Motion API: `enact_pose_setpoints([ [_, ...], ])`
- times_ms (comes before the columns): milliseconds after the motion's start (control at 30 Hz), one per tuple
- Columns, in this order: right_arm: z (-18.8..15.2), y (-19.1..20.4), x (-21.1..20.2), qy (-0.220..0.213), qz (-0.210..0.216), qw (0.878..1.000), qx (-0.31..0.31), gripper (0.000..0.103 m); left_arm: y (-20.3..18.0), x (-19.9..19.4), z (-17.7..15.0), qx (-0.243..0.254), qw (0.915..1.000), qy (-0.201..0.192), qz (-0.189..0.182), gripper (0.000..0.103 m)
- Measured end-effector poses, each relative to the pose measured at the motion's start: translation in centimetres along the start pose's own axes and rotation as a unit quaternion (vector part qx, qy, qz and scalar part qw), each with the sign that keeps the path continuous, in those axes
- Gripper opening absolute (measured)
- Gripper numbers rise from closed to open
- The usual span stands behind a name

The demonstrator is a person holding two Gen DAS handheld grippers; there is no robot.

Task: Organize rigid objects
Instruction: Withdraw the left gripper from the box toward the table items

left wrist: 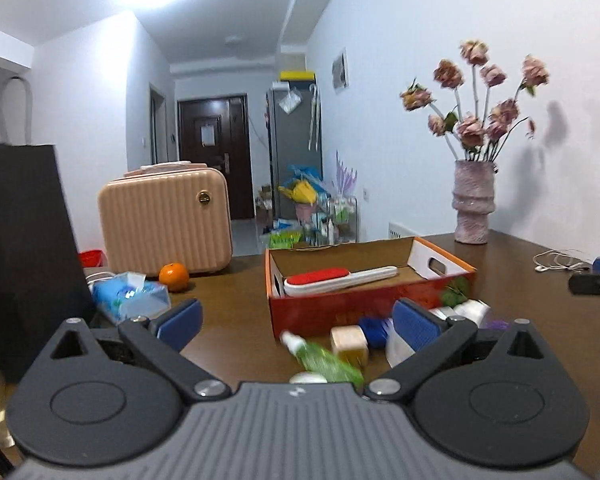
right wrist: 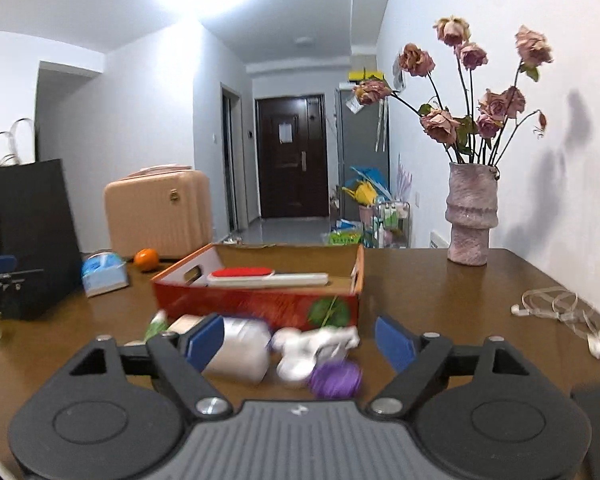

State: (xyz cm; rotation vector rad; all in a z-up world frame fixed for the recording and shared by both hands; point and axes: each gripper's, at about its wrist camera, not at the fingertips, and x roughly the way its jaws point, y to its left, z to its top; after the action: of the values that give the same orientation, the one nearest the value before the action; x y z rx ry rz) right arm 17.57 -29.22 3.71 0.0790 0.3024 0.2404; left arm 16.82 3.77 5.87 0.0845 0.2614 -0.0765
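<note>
An orange cardboard box [left wrist: 340, 310] [right wrist: 260, 304] stands on the brown table with a red-and-white lint brush [left wrist: 336, 278] [right wrist: 260, 276] lying inside. In front of the box lie a green spray bottle [left wrist: 320, 360], a beige cube [left wrist: 350, 342], a blue object [left wrist: 374, 330], a white jar [right wrist: 240, 354], a white object [right wrist: 312, 350] and a purple ball [right wrist: 336, 378]. My left gripper [left wrist: 298, 322] stands open above the bottle and cube, holding nothing. My right gripper [right wrist: 300, 344] is open over the white object and purple ball, its pads apart from them.
A pink case [left wrist: 166, 222], an orange [left wrist: 174, 277], a blue tissue pack [left wrist: 130, 294] and a black bag [left wrist: 24, 248] stand at the left. A vase of roses [right wrist: 470, 216] and white earphones [right wrist: 556, 306] are on the right, by the wall.
</note>
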Motion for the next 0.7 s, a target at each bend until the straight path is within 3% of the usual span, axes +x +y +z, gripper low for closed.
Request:
enact_pose_setpoints([
  [100,-3.8,1.0,-2.8,-0.007,0.016,0.999,0.045,0.083,-1.0,-3.4,-3.7,-0.014,0.9998,-0.014,0.003,0.103],
  [200,-7.1,2.3,-5.2,0.010,0.028,0.997,0.078,0.083,-2.0,-6.5,-6.9,-0.014,0.9999,0.003,0.000,0.103],
  [300,-8.8,3.5,-6.5,0.031,0.037,0.996,0.078,0.090,-2.3,-8.4,-8.7,-0.023,0.9996,0.011,-0.009,0.103],
  [433,-8.9,5.0,-6.7,0.029,0.021,0.999,0.039,0.096,-2.3,-8.0,-9.0,-0.024,0.9993,0.026,-0.013,0.103],
  [533,-8.9,5.2,-6.3,0.018,0.028,0.999,0.040,0.102,-2.2,-6.7,-8.6,-0.054,0.9976,0.039,-0.022,0.103],
  [700,-9.0,5.2,-4.2,0.038,0.033,0.998,0.041,0.103,-2.1,-4.5,-8.8,-0.062,0.9956,0.064,-0.029,0.103],
])
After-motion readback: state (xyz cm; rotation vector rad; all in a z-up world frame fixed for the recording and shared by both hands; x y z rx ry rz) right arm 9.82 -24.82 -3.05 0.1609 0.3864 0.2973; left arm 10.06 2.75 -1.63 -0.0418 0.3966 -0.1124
